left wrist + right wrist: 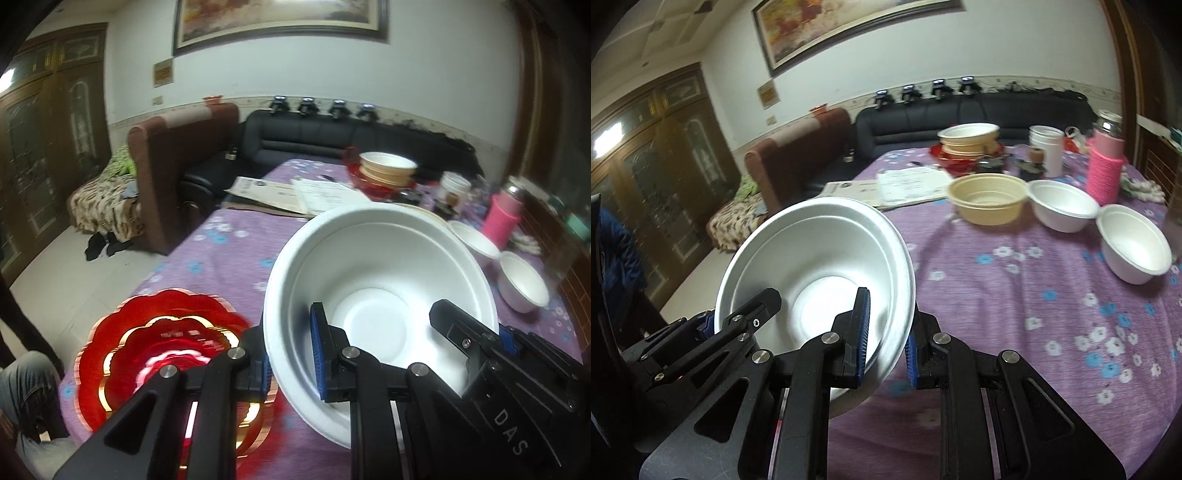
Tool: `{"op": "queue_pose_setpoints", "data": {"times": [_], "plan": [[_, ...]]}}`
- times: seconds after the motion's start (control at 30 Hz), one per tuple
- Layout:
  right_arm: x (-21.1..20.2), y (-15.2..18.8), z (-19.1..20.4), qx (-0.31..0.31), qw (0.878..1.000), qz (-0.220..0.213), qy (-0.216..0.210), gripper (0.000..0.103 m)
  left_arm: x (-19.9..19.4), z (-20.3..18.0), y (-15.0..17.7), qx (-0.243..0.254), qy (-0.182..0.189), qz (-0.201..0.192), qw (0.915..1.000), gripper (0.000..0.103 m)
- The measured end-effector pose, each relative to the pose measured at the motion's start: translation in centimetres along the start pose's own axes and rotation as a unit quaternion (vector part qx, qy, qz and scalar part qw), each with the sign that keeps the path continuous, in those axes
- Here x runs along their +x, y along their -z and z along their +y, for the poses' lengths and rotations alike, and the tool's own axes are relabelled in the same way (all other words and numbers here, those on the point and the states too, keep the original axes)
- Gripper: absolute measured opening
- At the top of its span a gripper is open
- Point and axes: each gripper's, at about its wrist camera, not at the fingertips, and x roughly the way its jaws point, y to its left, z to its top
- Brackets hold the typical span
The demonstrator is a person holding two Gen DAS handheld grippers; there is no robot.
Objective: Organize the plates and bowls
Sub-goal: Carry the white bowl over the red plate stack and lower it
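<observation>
A large white foam bowl [376, 295] is held tilted above the table by both grippers. My left gripper [291, 354] is shut on its left rim. My right gripper [886, 339] is shut on its right rim; the bowl also shows in the right wrist view [812, 266]. The other gripper's fingers [465, 332] show at the bowl's far rim. A red scalloped plate [166, 350] lies on the purple cloth below the left gripper. A tan bowl [988, 197] and two small white bowls [1063, 206] [1134, 243] stand further back.
A stack of tan bowls on red plates [969, 142] stands at the far end by papers [905, 184]. A pink-wrapped bottle [1106, 162] and a white cup [1045, 147] stand at the right. The table's left edge [184, 243] drops to the floor; sofas stand beyond.
</observation>
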Motion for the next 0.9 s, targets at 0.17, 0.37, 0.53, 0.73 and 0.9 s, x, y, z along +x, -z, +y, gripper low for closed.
{"op": "queue_pose_setpoints", "data": {"times": [0.17, 0.37, 0.53, 0.73, 0.9], "plan": [[0.7, 0.5, 4.1, -0.026, 0.999, 0.008, -0.018, 0.016, -0.6, 3.9, 0.2, -0.026, -0.019, -0.003, 0.9995, 0.017], [1.8, 1.3, 7.6, -0.053, 0.998, 0.022, -0.032, 0.017, -0.6, 7.1, 0.8, -0.048, -0.039, 0.002, 0.9981, 0.017], [3.0, 2.2, 9.9, -0.067, 0.996, 0.042, -0.038, 0.017, -0.1, 9.4, 1.7, -0.062, -0.047, 0.013, 0.9968, 0.017], [4.0, 3.1, 11.7, -0.081, 0.994, 0.061, -0.040, 0.017, 0.4, 11.0, 2.5, -0.073, -0.053, 0.027, 0.9955, 0.017], [4.6, 3.7, 12.4, -0.086, 0.993, 0.070, -0.043, 0.017, 0.7, 11.7, 2.8, -0.077, -0.058, 0.034, 0.9948, 0.017]]}}
